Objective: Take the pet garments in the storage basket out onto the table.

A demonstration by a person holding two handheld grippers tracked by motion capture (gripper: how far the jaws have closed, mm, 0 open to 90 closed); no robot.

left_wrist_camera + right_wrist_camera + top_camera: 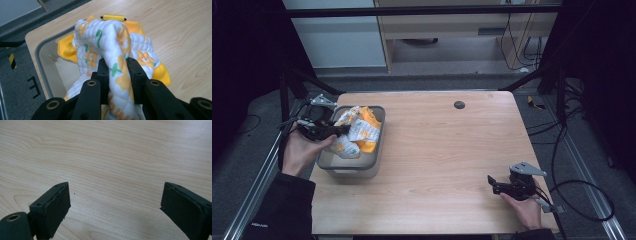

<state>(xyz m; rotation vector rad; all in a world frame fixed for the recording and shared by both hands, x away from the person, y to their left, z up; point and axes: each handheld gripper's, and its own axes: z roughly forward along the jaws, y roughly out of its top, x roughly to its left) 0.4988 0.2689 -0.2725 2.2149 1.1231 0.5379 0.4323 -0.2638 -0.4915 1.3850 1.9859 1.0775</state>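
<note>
Left gripper (117, 66) level over bin (379, 131), clamping cloth (112, 42); right gripper (115, 202) wide.

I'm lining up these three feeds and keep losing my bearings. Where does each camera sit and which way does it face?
High view: above the person's side, looking forward and down on the light wooden table; both forearms and hands enter from below.
Left gripper view: rides the left hand-held gripper, looking along black jaws clamped on the white quilted cloth with orange flowers over the grey plastic bin.
Right gripper view: rides the right hand-held gripper, facing bare tabletop between open jaws.
Shared: high and left gripper views both show cloth and bin.
</note>
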